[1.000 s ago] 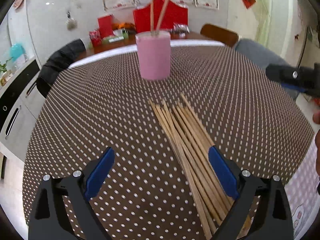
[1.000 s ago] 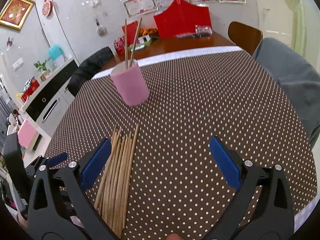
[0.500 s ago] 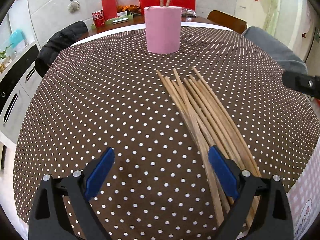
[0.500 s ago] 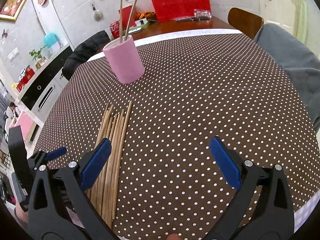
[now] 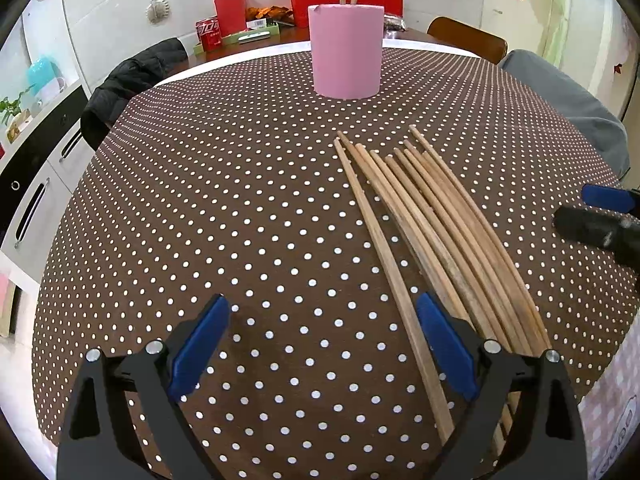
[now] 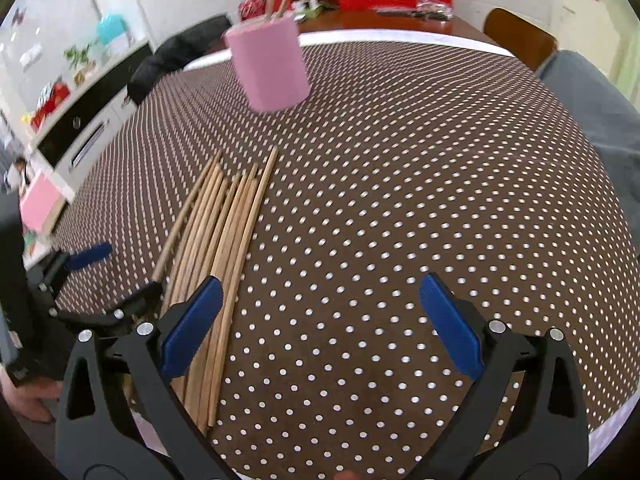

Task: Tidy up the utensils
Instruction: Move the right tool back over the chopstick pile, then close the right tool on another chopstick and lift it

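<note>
Left gripper (image 5: 322, 346) wide open, empty, over desk (image 5: 224, 208). Right gripper (image 6: 320, 322) wide open, empty. Chopsticks (image 5: 432, 220) lie bundled on desk, near side of pink cup (image 5: 346, 50) holding two more.

Matt wooden chopsticks (image 5: 432, 216), smooth pink cup (image 5: 346, 51) — dotted cloth tablecloth (image 5: 224, 200)

Chopsticks (image 5: 436, 224) lie on the table (image 5: 200, 208) — cup (image 5: 346, 50) behind them, holding two more

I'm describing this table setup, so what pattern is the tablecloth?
The tablecloth is dark brown with small white polka dots, sharpest in the left wrist view.
</note>
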Available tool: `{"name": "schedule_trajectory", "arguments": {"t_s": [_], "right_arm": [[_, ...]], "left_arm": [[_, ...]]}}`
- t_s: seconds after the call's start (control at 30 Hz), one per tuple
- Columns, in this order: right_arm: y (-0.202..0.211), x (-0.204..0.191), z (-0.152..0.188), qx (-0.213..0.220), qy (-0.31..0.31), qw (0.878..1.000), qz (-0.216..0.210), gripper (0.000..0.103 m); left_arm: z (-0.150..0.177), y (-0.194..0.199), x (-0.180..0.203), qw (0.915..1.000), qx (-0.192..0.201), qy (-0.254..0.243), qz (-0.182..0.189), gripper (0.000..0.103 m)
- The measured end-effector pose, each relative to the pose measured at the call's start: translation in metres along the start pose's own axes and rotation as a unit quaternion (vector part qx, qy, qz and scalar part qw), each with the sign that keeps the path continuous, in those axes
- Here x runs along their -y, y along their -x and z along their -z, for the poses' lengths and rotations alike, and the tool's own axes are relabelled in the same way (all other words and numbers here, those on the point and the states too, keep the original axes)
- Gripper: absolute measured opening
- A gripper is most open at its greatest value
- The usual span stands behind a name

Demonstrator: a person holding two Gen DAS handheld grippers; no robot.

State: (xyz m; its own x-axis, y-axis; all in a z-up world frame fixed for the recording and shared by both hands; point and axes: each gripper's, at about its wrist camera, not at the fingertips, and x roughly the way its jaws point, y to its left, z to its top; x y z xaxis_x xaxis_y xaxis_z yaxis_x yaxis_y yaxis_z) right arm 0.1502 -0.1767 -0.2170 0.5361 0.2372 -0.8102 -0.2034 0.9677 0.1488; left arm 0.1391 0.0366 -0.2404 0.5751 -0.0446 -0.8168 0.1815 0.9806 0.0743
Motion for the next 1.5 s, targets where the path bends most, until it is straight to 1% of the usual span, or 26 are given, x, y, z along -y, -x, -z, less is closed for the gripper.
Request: {"name": "schedule_trajectory", "arguments": {"t_s": [0.07,0.13,0.27,0.33,0.5,0.57,0.63,0.77,0.8,0.87,0.9,0.93,0.97,1.0,1.07,1.17,1.3,1.33,1.37,1.4,1.43,1.47,1.5], "right_arm": [[-0.006,-0.007,0.0,-0.008,0.015,1.0,0.004,0.096],[-0.013,-0.012,0.0,-0.016,0.024,1.0,0.005,0.087],[-0.02,-0.021,-0.001,-0.024,0.04,0.999,0.014,0.084],[-0.022,-0.024,-0.001,-0.027,0.04,0.999,0.008,0.082],[-0.022,-0.03,-0.003,-0.03,0.053,0.998,0.026,0.082],[-0.021,-0.032,-0.004,-0.031,0.058,0.997,0.034,0.081],[-0.019,-0.033,-0.005,-0.034,0.057,0.997,0.033,0.073],[-0.024,-0.036,-0.01,-0.037,0.061,0.997,0.035,0.063],[-0.028,-0.038,-0.013,-0.04,0.064,0.996,0.041,0.057],[-0.03,-0.041,-0.018,-0.035,0.064,0.997,0.039,0.053],[-0.032,-0.041,-0.019,-0.034,0.066,0.996,0.039,0.048],[-0.032,-0.042,-0.021,-0.033,0.069,0.996,0.037,0.034],[-0.032,-0.043,-0.022,-0.035,0.071,0.996,0.037,0.028],[-0.031,-0.043,-0.022,-0.038,0.077,0.996,0.037,0.026],[-0.028,-0.043,-0.018,-0.046,0.088,0.995,0.033,0.026],[-0.027,-0.036,-0.018,-0.053,0.083,0.995,0.016,0.027],[-0.037,-0.04,-0.04,-0.045,0.083,0.996,0.007,0.027],[-0.041,-0.042,-0.044,-0.046,0.084,0.995,0.007,0.027],[-0.046,-0.044,-0.048,-0.048,0.087,0.995,0.007,0.027],[-0.051,-0.045,-0.052,-0.052,0.089,0.995,0.008,0.027],[-0.055,-0.047,-0.053,-0.055,0.095,0.994,0.013,0.026],[-0.056,-0.049,-0.053,-0.052,0.104,0.993,0.017,0.026],[-0.056,-0.05,-0.052,-0.051,0.11,0.992,0.019,0.025]], "left_arm": [[0.0,0.0,0.0,1.0,0.001,0.001,0.0,0.093],[0.0,0.001,0.001,1.0,0.001,0.004,0.001,0.093],[0.003,0.003,0.0,1.0,0.004,0.006,-0.005,0.093],[0.003,0.003,-0.003,1.0,0.004,0.007,-0.005,0.093],[0.003,0.003,-0.006,0.9999,0.005,0.007,-0.008,0.093],[0.003,0.002,-0.006,0.9999,0.005,0.005,-0.009,0.093],[0.003,0.003,-0.007,0.9999,0.006,0.004,-0.01,0.093],[0.001,0.002,-0.009,0.9999,0.007,0.003,-0.012,0.093],[0.001,0.002,-0.008,0.9999,0.008,0.001,-0.013,0.093],[-0.001,0.001,-0.008,0.9999,0.008,-0.003,-0.014,0.093],[-0.002,0.001,-0.007,0.9998,0.009,-0.004,-0.015,0.093],[-0.003,0.0,-0.007,0.9998,0.009,-0.007,-0.016,0.093],[-0.005,-0.001,-0.006,0.9998,0.008,-0.009,-0.016,0.093],[-0.006,-0.002,-0.005,0.9998,0.008,-0.011,-0.016,0.093],[-0.009,-0.003,-0.004,0.9998,0.008,-0.014,-0.013,0.093],[-0.014,-0.006,-0.002,0.9998,0.004,-0.019,-0.008,0.093],[-0.02,-0.013,-0.001,0.9996,-0.011,-0.021,0.014,0.092],[-0.022,-0.014,-0.002,0.9994,-0.013,-0.02,0.024,0.087],[-0.023,-0.014,-0.003,0.9989,-0.017,-0.016,0.04,0.079],[-0.025,-0.013,-0.002,0.9989,-0.016,-0.018,0.041,0.072],[-0.028,-0.013,-0.004,0.9986,-0.016,-0.021,0.045,0.057],[-0.03,-0.011,-0.004,0.9983,-0.016,-0.025,0.05,0.037],[-0.032,-0.01,-0.004,0.9981,-0.018,-0.027,0.053,0.028]]}}
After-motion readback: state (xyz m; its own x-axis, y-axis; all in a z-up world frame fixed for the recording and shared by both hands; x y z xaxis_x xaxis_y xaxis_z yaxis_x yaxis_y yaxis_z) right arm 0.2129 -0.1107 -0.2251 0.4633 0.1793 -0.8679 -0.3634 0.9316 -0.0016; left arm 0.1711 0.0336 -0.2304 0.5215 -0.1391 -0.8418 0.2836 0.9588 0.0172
